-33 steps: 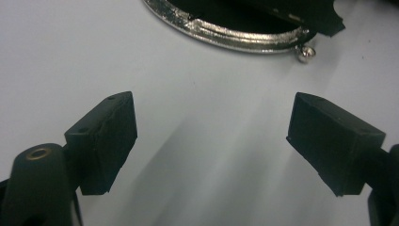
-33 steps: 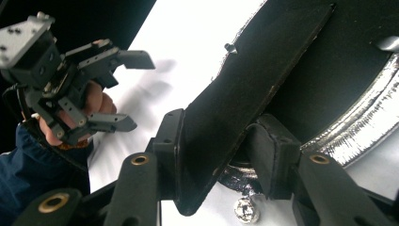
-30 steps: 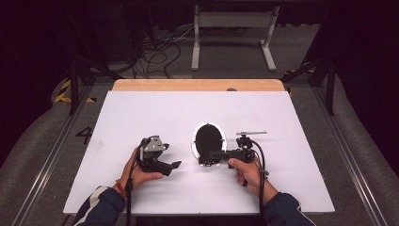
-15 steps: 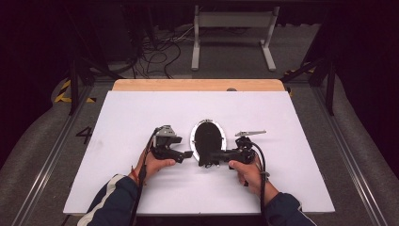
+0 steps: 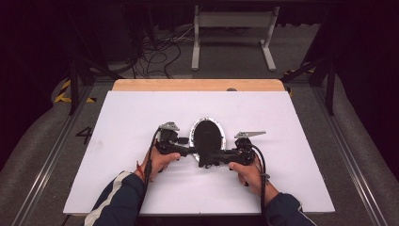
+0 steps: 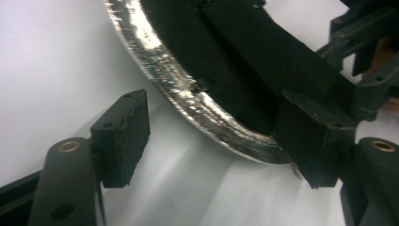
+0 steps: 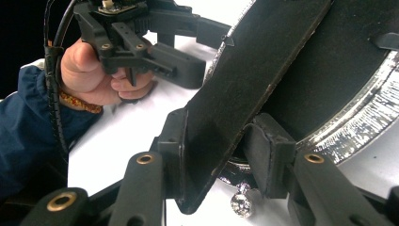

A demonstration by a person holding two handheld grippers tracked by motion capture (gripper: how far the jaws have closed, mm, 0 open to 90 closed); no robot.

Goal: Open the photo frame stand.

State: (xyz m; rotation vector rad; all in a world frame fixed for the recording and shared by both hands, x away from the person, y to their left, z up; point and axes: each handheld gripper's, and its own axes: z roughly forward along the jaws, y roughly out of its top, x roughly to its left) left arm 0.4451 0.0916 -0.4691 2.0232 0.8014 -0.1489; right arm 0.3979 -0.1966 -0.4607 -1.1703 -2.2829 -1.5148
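Observation:
An oval frame (image 5: 207, 133) with a silver rim (image 6: 188, 94) and a black back lies mid-table. A stiff black flap (image 7: 254, 70) stands up from its back. My right gripper (image 7: 219, 146) is shut on that flap's lower end, at the frame's near edge (image 5: 208, 160). My left gripper (image 6: 216, 136) sits at the frame's near left side (image 5: 190, 150). Its jaws have just been closing, and the rim lies between them. The left pad (image 6: 122, 136) stands apart from the rim, while the right pad (image 6: 310, 141) is against the black back.
The frame rests on a white board (image 5: 141, 117) with a wooden strip (image 5: 197, 84) at its far edge. A small silver knob (image 7: 241, 202) pokes out under the frame. Cables and a white stand (image 5: 233, 33) lie on the floor beyond.
My left gripper has moved right across the board to the frame's near left rim. The right gripper has kept its place on the flap.

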